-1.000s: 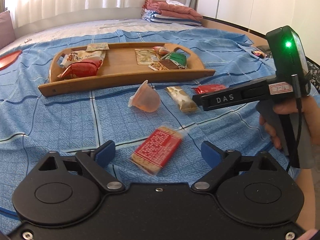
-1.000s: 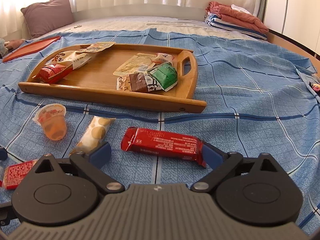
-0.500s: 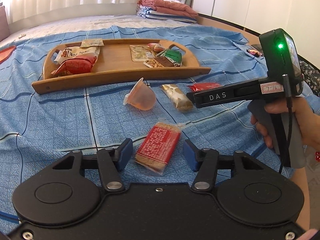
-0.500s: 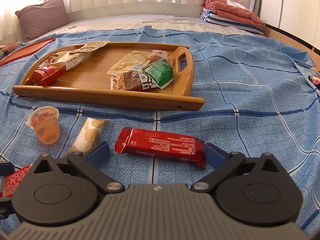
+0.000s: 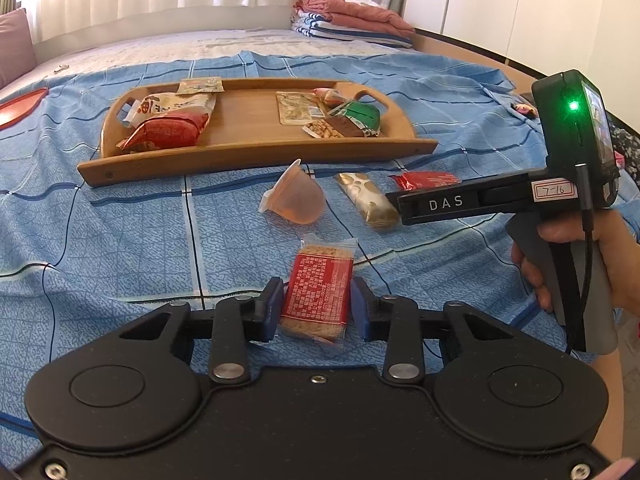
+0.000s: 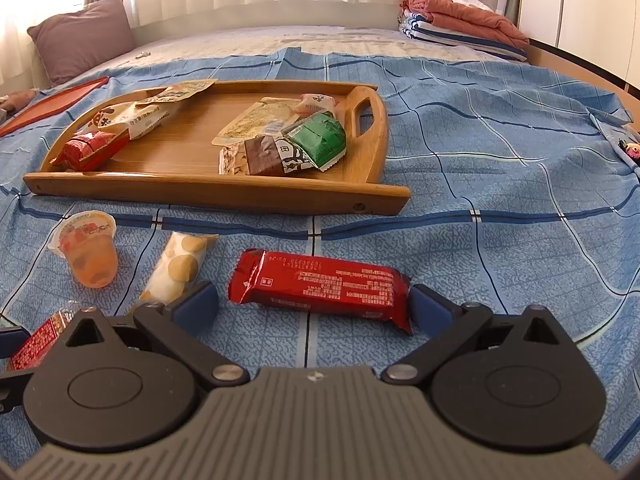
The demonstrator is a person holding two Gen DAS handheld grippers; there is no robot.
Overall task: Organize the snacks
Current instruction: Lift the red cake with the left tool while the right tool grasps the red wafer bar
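My left gripper is shut on a red-labelled cracker pack and holds it just above the blue bedspread. My right gripper is open, with its fingers either side of a long red snack bar that lies on the bedspread. A wooden tray beyond holds several snack packets; it also shows in the right wrist view. An orange jelly cup and a gold-dotted wafer pack lie in front of the tray.
Folded blankets lie at the far right of the bed. A purple pillow and a red tray lid are at the far left. The bed's wooden edge runs along the right.
My left gripper closed from wide open onto the cracker pack. My right gripper moved slightly closer to the red snack bar and stayed open.
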